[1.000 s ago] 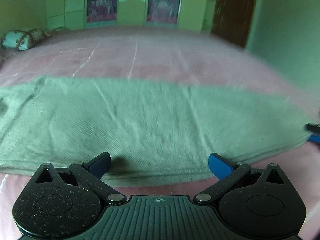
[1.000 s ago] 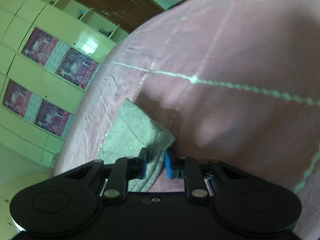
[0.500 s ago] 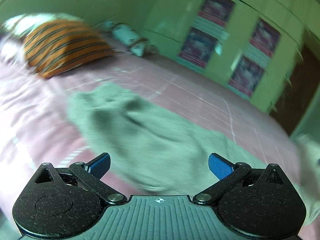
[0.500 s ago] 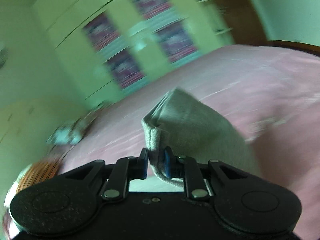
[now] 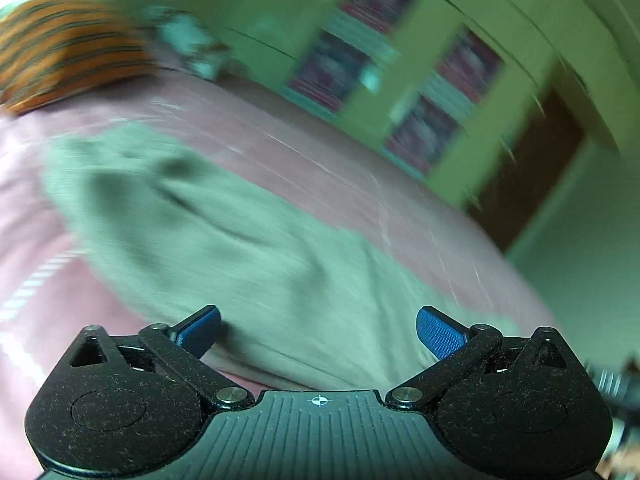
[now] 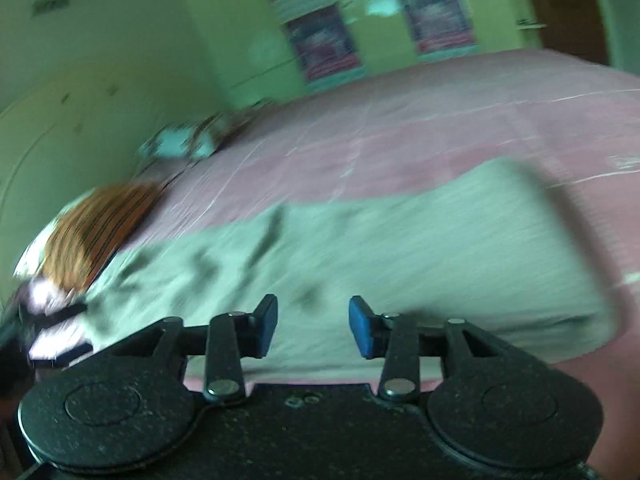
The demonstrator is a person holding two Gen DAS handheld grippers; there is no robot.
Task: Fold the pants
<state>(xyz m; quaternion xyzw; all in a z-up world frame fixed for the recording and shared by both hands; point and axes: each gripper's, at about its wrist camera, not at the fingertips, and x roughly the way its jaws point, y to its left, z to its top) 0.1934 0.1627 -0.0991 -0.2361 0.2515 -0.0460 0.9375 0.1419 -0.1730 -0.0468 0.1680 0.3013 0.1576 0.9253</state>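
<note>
- You are in a home bedroom: a wide bed under a pink sheet fills the view.
- An orange striped pillow and a pale patterned one lie at its head.
- Green wardrobe doors with picture panels line the wall beside a brown door.

No legible txt anywhere; wall posters too blurred to read.

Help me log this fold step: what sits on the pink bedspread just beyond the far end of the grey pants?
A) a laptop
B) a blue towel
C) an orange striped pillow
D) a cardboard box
C: the right wrist view shows an orange striped pillow on the pink bedspread past the end of the grey pants.
</note>
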